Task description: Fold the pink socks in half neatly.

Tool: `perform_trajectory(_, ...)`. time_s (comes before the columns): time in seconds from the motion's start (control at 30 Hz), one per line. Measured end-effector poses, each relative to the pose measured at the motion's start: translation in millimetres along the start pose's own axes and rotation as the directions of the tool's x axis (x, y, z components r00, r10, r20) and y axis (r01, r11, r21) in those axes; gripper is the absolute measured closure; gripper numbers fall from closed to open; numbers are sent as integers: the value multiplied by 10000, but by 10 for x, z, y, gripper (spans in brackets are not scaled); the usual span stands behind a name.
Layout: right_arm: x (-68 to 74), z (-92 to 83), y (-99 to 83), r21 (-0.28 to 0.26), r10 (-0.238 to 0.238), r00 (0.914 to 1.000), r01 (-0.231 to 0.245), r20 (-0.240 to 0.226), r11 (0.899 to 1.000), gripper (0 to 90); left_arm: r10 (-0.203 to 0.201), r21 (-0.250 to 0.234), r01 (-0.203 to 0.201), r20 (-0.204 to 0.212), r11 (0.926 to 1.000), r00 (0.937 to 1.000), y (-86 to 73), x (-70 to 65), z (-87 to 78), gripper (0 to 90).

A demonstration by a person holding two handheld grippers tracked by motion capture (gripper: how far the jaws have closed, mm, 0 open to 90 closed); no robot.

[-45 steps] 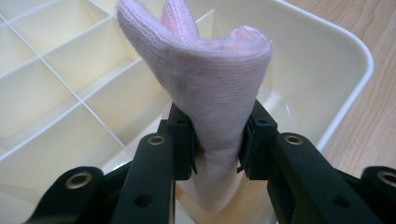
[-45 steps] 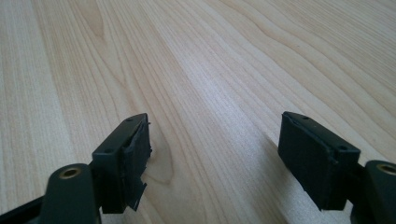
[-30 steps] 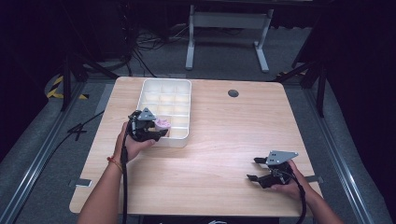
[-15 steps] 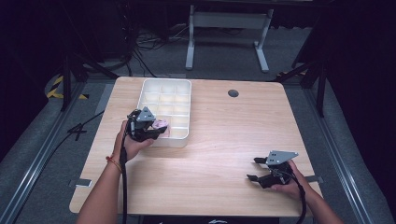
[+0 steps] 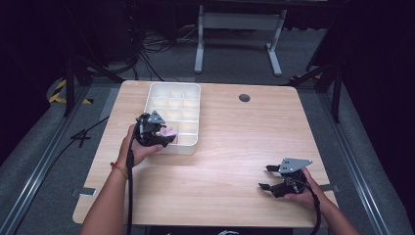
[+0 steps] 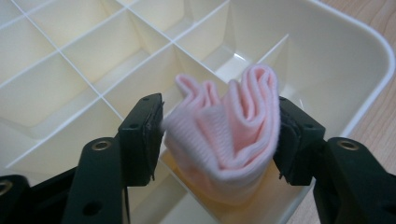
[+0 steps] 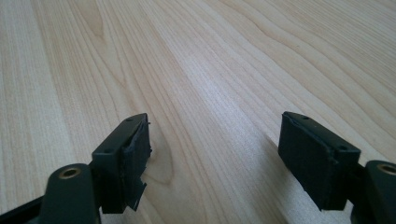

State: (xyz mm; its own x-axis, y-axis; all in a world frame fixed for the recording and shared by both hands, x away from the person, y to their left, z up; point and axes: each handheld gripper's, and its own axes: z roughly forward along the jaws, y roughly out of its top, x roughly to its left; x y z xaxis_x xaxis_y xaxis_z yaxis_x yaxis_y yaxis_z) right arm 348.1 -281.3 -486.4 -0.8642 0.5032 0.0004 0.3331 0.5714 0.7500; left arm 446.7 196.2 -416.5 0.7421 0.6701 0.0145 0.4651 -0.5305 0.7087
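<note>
Left tongs (image 6: 219,135) barely shifted, gripping seemingly unlabelled pink cloth (image 6: 229,140)

No legible text, label, brand, number or sign appears in any view. The desk (image 5: 235,161) shows plain wood grain without markings, and the white divided tray (image 5: 191,93) near its far left corner carries no lettering on its walls or rim. The yellow-and-black striped marking (image 5: 58,90) on the floor beyond the desk's left edge is a pattern only, bearing no readable characters.
</note>
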Motion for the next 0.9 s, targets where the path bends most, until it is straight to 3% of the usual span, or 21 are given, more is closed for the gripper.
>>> perform_trajectory(0.03, 0, 0, 0, 3, -7, 10000, 7, -1, 10000, 256, 51, -148, -49, 128, 9999, 9999, 2, -5, -26, 446)
perform_trajectory(0.07, 0, -1, 0, 1, 8, 10000, -8, -5, 10000, 256, 35, -300, -37, -70, 9995, 10000, 9, -10, -50, 417)
perform_trajectory(0.13, 0, 0, 0, 1, 3, 10000, -3, -1, 10000, 256, -79, -347, 79, 3, 9994, 10000, 11, -14, -53, 432)
perform_trajectory(0.27, -1, 0, 0, 2, 0, 10000, 0, -1, 10000, 256, 179, -535, -177, 47, 9984, 9998, 7, 7, -77, 687)
perform_trajectory(0.43, 0, 2, 3, 6, 17, 10000, -17, 3, 10000, 252, 335, -242, -340, -229, 9991, 9992, 10, 2, -55, 793)
perform_trajectory(0.6, 2, 3, 5, 19, 48, 10000, -48, -8, 10000, 251, 361, -129, -366, -346, 9992, 9987, 14, 13, -34, 805)
perform_trajectory(0.9, 3, 5, 7, 24, 67, 10000, -67, 9, 10000, 251, 44, -14, -45, -94, 10000, 9999, -15, 28, 0, 806)
